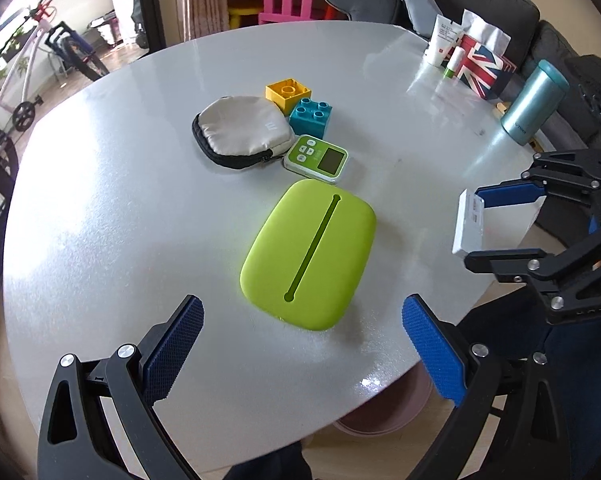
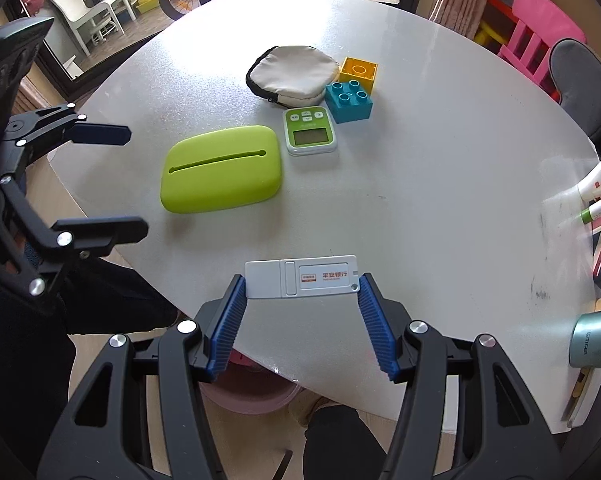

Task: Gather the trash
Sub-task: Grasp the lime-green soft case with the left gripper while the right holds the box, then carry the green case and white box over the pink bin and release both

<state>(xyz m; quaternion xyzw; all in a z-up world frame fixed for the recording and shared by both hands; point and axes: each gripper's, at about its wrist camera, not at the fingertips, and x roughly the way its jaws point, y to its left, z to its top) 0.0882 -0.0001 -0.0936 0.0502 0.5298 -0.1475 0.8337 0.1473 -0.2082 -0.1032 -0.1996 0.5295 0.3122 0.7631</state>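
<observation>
A white slim USB-style token (image 2: 300, 278) with an orange-and-white label is clamped end to end between the blue pads of my right gripper (image 2: 302, 280), held just above the near edge of the round grey table (image 2: 420, 184). In the left wrist view the same token (image 1: 469, 226) and right gripper (image 1: 474, 227) show at the table's right edge. My left gripper (image 1: 302, 306) is open, hovering over the near end of a lime-green slotted case (image 1: 308, 256), and holds nothing. A pink bin (image 2: 252, 396) sits on the floor under the table edge.
Mid-table lie a grey zip pouch (image 1: 240, 132), a green timer (image 1: 316, 158), a yellow block (image 1: 287, 92) and a teal block (image 1: 310, 116). At the far right stand a flag-print tissue box (image 1: 484, 68), tubes and a teal flask (image 1: 534, 102). A person's dark trouser legs are below.
</observation>
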